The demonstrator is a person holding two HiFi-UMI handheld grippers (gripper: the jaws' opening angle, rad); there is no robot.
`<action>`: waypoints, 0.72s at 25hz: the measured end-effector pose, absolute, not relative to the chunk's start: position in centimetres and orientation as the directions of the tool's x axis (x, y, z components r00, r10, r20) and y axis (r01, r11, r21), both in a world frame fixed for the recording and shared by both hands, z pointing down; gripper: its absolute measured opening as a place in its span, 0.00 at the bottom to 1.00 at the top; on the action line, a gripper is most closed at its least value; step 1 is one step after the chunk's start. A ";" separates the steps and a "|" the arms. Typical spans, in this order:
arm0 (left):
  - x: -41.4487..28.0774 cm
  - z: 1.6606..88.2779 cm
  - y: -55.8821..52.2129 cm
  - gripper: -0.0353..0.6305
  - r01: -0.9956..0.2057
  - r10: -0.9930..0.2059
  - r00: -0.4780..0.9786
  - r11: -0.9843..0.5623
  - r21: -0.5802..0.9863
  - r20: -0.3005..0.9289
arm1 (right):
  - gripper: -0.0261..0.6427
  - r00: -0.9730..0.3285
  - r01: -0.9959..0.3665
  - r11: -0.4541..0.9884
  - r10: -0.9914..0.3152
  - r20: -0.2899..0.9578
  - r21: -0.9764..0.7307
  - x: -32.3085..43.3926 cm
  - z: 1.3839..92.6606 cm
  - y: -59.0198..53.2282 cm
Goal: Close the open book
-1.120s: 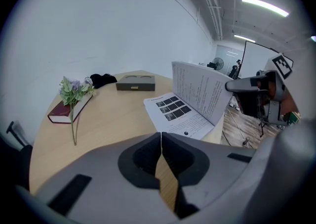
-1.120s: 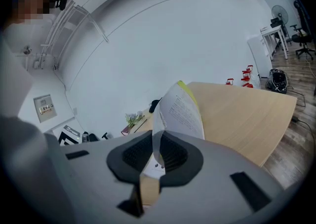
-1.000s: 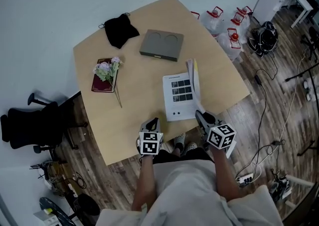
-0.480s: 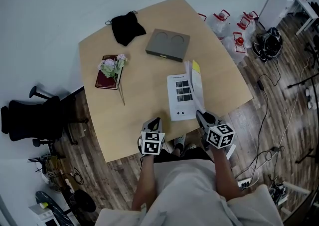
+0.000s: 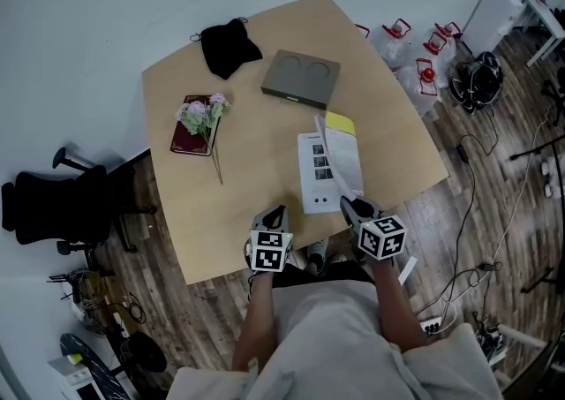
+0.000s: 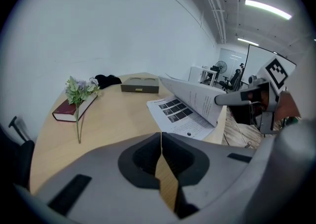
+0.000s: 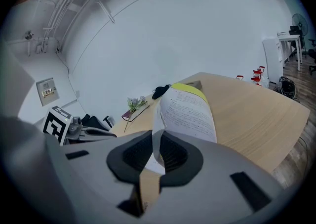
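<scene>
White open book [image 5: 313, 179], maroon book [image 5: 184, 138], grey box [image 5: 300, 79]

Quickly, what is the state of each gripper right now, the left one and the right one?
Left gripper: shut, holding nothing.
Right gripper: shut on the raised right half of the thin white open paper book.

Table [image 5: 238, 182] looked like pale wood, smooth, matt. Book [image 5: 331, 169]: thin white printed paper, one yellow leaf. Cloth [image 5: 228, 45] was black, soft, matt. Box [image 5: 300, 79] appeared grey, matt. Floor [image 5: 459, 213] was dark wood plank. Left gripper [image 6: 161, 139] and right gripper [image 7: 156, 141] had matt grey plastic shells.
</scene>
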State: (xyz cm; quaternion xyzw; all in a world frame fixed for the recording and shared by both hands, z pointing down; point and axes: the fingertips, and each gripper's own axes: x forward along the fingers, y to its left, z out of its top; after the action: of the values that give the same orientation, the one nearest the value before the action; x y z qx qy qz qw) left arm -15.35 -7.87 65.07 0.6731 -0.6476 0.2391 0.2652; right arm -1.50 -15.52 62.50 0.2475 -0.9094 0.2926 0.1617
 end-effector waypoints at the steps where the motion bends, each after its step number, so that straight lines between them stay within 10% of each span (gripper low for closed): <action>1: -15.2 65.1 -7.9 0.09 -0.999 -0.744 0.048 -0.020 0.050 0.666 | 0.11 -0.825 -0.544 0.707 -0.354 0.441 -0.451 -1.5 62.5 -15.5; 18: -15.6 65.1 -6.7 0.09 -0.999 -0.744 0.029 0.004 0.048 0.667 | 0.11 -0.809 -0.530 0.732 -0.285 0.514 -0.428 -4.0 64.9 -14.6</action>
State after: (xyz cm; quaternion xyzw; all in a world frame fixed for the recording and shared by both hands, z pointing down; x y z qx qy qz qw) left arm -15.60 -6.68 65.05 0.6649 -0.6553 0.2364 0.2693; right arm -3.96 -14.65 64.95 0.2250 -0.9062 0.2888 0.2117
